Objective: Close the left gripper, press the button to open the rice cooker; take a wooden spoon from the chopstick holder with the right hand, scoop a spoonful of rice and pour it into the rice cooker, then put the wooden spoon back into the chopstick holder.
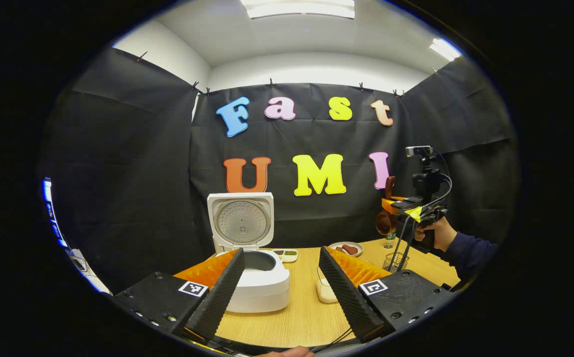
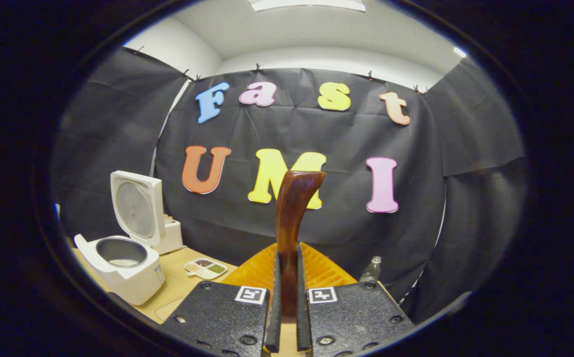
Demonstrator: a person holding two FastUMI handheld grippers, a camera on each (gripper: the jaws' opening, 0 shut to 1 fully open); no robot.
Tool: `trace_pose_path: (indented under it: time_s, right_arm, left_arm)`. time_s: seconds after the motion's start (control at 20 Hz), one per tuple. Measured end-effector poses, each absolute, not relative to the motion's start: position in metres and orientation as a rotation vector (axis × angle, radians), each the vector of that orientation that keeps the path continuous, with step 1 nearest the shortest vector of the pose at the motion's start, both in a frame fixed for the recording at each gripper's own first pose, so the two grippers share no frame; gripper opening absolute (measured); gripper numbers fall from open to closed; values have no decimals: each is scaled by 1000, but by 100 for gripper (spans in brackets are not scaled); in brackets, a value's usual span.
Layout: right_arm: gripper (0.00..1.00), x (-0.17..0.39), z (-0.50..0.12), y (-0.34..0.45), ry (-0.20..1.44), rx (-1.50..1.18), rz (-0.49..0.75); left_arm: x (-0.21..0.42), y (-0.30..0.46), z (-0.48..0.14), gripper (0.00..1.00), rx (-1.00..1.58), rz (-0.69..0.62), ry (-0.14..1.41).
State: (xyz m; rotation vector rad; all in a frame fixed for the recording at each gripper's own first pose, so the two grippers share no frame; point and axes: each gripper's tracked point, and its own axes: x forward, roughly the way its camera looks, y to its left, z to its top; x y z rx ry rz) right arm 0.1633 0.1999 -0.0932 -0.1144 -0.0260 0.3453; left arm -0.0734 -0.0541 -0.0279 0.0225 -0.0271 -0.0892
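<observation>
The white rice cooker (image 1: 262,285) stands on the wooden table with its lid (image 1: 241,222) up, just beyond my left gripper (image 1: 282,277), whose fingers stand wide open with nothing between them. Off to the right, a hand holds my right gripper (image 1: 389,206) in the air above the wire chopstick holder (image 1: 396,260), shut on the dark wooden spoon (image 1: 384,223). In the right gripper view the spoon's handle (image 2: 294,213) rises upright from between the closed fingers of the right gripper (image 2: 287,277), and the open rice cooker (image 2: 123,270) sits at the lower left.
A pale container (image 1: 324,292) sits partly hidden behind a left gripper finger. At the table's back are a small divided dish (image 1: 287,255), a plate with reddish food (image 1: 346,248) and a bottle (image 1: 390,241). A sleeve (image 1: 470,250) reaches in from the right.
</observation>
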Motion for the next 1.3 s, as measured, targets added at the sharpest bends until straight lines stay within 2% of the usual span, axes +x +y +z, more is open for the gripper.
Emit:
trace_pose_path:
  time_s: [0.25,0.8,1.1,1.15,1.2,1.3]
  right_arm:
    - [18,176,-118,150,1,-100,286]
    - [18,203,-212,97,158,1,248]
    - [19,199,-224,106,195,67,333]
    - [22,203,-221,101,179,57,319]
    - [29,205,-218,92,170,38,296]
    - [68,209,-201,81,104,-6,240]
  left_arm:
    - [-72,-55,-27,95,20,-84,-33]
    - [-62,-53,-16,95,51,-49,-98]
    - [-17,-65,-14,95,22,-69,-103]
    - [-5,-62,-10,95,17,-64,-95]
    - [7,-60,-11,95,11,-65,-81]
    - [20,-55,-12,95,1,-67,-63]
